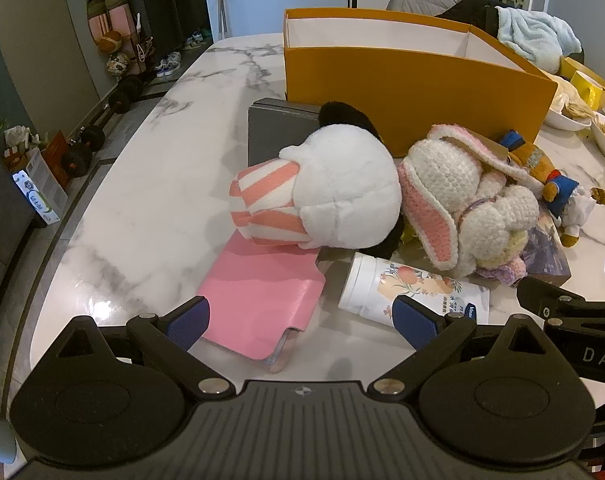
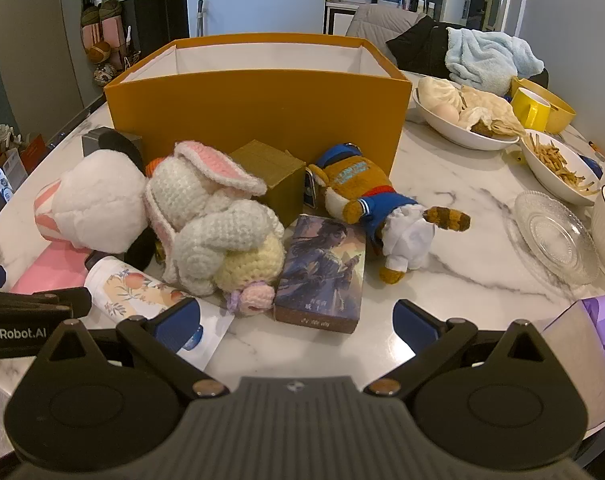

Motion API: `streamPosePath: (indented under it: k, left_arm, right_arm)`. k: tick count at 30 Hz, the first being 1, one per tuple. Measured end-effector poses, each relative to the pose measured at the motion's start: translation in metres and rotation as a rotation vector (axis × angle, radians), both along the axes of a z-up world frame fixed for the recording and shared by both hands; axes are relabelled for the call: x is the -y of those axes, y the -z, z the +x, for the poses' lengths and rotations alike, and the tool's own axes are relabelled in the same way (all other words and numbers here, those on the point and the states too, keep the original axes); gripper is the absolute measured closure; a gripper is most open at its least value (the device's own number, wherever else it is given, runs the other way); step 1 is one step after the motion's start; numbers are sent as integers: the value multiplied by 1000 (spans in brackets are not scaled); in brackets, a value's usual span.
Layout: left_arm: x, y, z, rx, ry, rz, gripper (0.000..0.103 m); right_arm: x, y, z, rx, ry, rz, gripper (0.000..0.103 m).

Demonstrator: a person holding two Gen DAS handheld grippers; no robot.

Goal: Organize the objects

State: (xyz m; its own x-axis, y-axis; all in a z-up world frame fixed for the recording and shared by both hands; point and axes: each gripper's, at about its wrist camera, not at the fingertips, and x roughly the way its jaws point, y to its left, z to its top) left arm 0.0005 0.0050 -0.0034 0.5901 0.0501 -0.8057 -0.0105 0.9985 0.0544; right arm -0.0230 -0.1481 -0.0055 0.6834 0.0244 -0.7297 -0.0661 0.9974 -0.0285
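While both tools hover over the clutter, nothing is held.
Left gripper [image 1: 300, 322]: jaws spread wide, empty.
Right gripper [image 2: 296, 322]: jaws spread wide, empty.
Panda plush [image 1: 342, 188]: before the orange box [image 1: 414, 92], on the pink wallet [image 1: 258, 300]; probably light, soft; pinch the body.
Lotion tube [image 1: 406, 290]: likely slick; grip mid-barrel.
Illustrated box [image 2: 322, 268]: stiff; clamp its long sides.

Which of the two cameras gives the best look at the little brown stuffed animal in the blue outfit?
The right wrist view: the brown stuffed animal lies whole and unobstructed before the orange box. The left wrist view catches it only at the edge, partly behind the crocheted bunny.
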Motion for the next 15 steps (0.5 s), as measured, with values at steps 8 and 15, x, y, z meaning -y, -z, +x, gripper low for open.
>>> streamPosePath:
  k: [8,15]
  left_arm:
    - [0,-1,-2,-1,4,1,0]
    - [0,-1,-1,-1,4,1,0]
  right_arm:
    - [0,0,-1,2,2,-1,1]
    - [1,1,-1,2,1,0,1]
